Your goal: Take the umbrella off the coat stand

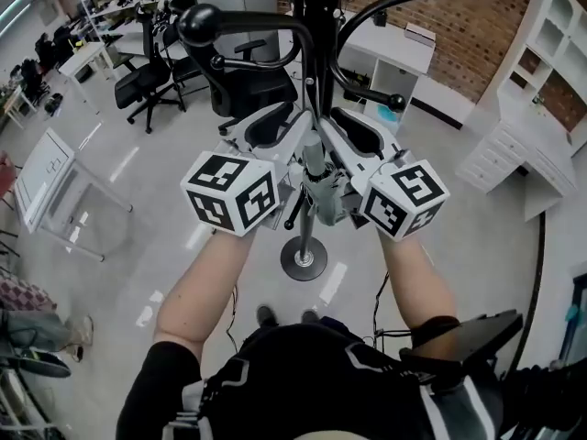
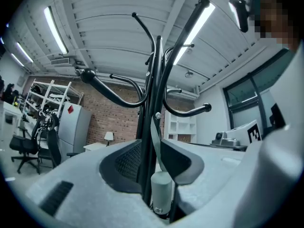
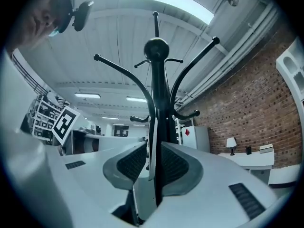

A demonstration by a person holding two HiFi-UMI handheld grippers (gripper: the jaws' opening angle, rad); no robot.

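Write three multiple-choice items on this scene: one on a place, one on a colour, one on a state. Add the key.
1. In the head view, where is the round base of the coat stand?
A. On the floor between the person's forearms
B. On a white desk
C. Under an office chair

2. What colour is the coat stand?
A. White
B. Black
C. Red

3. How do the jaws of the left gripper stand?
A. Shut with nothing between them
B. Clamped on a chair leg
C. Apart, with the stand's pole and a grey strap between them

Key:
1 A: the base disc lies on the floor, framed by both forearms.
2 B: pole and curved arms are black in every view.
3 C: the left gripper view shows both pads apart around pole and strap.
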